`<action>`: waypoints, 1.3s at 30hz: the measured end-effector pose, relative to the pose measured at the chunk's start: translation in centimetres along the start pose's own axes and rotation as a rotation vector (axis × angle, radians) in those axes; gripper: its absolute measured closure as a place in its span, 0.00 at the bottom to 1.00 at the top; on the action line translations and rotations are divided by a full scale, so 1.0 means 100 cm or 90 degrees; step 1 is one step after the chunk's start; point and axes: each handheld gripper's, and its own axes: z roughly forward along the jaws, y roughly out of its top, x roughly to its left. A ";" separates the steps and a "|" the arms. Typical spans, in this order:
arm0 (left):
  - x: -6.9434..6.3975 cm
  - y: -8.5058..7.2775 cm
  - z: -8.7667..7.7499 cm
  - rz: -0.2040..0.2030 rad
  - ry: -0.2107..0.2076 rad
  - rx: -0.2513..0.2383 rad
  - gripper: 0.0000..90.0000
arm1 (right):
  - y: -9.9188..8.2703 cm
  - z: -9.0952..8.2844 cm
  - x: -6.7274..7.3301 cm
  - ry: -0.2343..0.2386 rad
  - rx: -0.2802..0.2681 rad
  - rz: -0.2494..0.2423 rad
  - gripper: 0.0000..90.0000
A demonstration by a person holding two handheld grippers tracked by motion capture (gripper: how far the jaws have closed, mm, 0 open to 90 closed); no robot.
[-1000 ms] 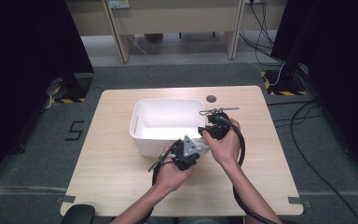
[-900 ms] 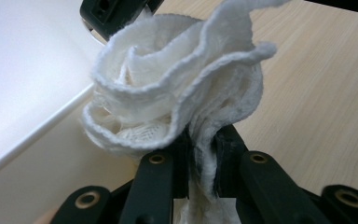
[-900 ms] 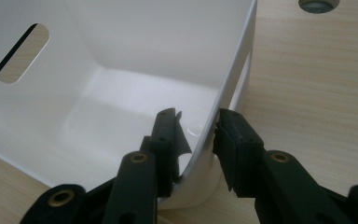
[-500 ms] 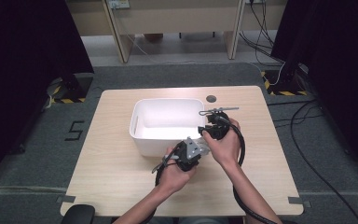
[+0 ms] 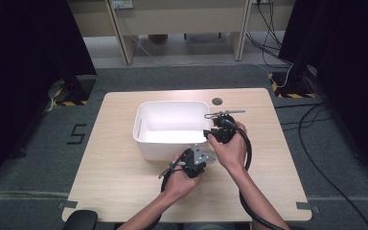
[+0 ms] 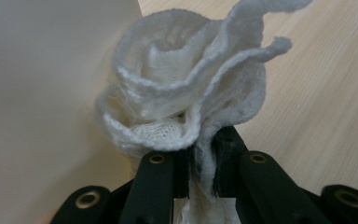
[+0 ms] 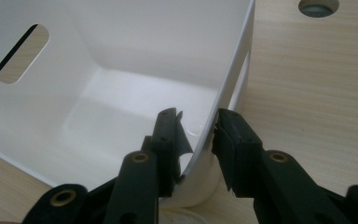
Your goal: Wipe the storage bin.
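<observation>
In front of me stands a pale wooden rectangular surface (image 5: 120, 167) with light grain, on a grey carpeted floor (image 5: 38, 158). Directly on it, toward the far middle, sits a white rectangular plastic tub (image 5: 146, 125) with rounded corners and an oval handle slot in an end wall; its inside looks bare white. Just beyond the tub's far right corner, a round dark grommet hole (image 5: 217, 101) is set into the surface near the far edge. The near half of the wood and both side strips lie bare. Small grey brackets (image 5: 308, 207) show at the near corners.
</observation>
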 end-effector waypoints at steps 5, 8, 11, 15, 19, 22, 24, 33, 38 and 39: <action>0.001 -0.003 0.005 0.001 -0.004 0.015 0.88 | 0.000 0.000 0.000 0.002 -0.001 0.001 0.77; 0.000 -0.006 0.010 0.001 -0.008 0.029 0.88 | 0.000 0.000 0.000 0.002 -0.001 0.001 0.77; 0.001 -0.010 0.012 0.002 -0.012 0.041 0.88 | 0.000 0.001 -0.001 0.004 0.001 0.004 0.75; 0.003 -0.010 0.011 -0.004 -0.024 0.052 0.88 | 0.001 0.002 -0.001 0.005 0.002 0.006 0.74; 0.005 -0.011 0.008 -0.009 -0.035 0.056 0.88 | 0.001 0.002 -0.001 0.006 0.005 0.009 0.72; 0.008 -0.015 -0.002 -0.007 -0.037 0.058 0.88 | 0.001 0.003 -0.003 0.006 0.004 0.013 0.68; 0.012 -0.021 -0.013 -0.016 -0.041 0.057 0.88 | 0.000 0.003 -0.005 0.006 0.000 0.012 0.67; 0.052 -0.060 -0.070 -0.057 -0.001 0.059 0.88 | 0.004 0.009 -0.003 0.006 0.012 0.017 0.65; 0.081 -0.081 -0.099 -0.095 0.038 0.055 0.88 | 0.008 0.015 0.000 -0.008 0.031 0.001 0.65; 0.085 -0.085 -0.103 -0.103 0.045 0.050 0.88 | 0.009 0.016 0.000 -0.010 0.035 0.003 0.66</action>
